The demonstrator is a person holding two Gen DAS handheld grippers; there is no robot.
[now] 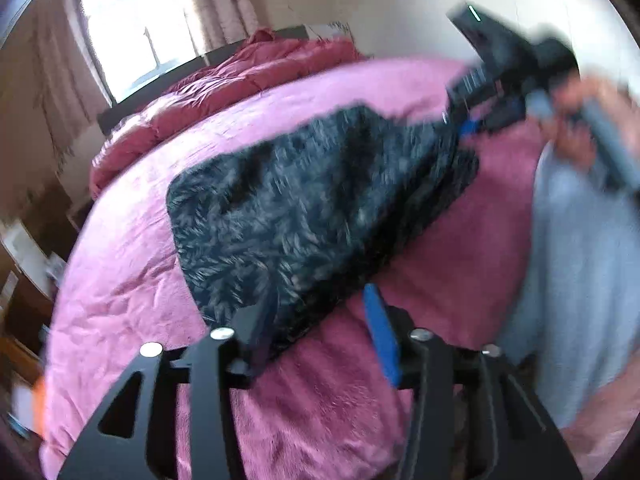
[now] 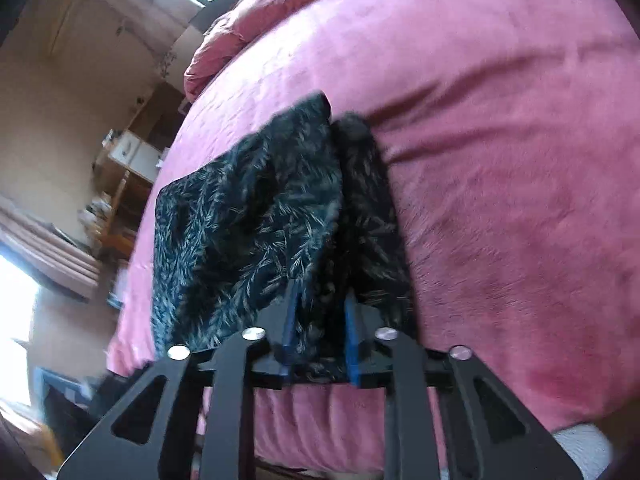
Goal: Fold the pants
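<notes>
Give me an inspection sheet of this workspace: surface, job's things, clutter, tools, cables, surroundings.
Surface: bed with a pink plush blanket, creased; a quilted red duvet bunched at the far end.
Job's things: dark feather-print pants lying folded on the blanket, one layer over another.
Clutter: nothing seen on the bed besides the pants.
Tools: left tool open, pants edge between its fingers, pads not pressing; right tool open over the pants' near edge, with fabric in the gap.
Cables: nothing seen.
Surroundings: bright window with curtains, wooden furniture beside the bed; person's grey sleeve.
</notes>
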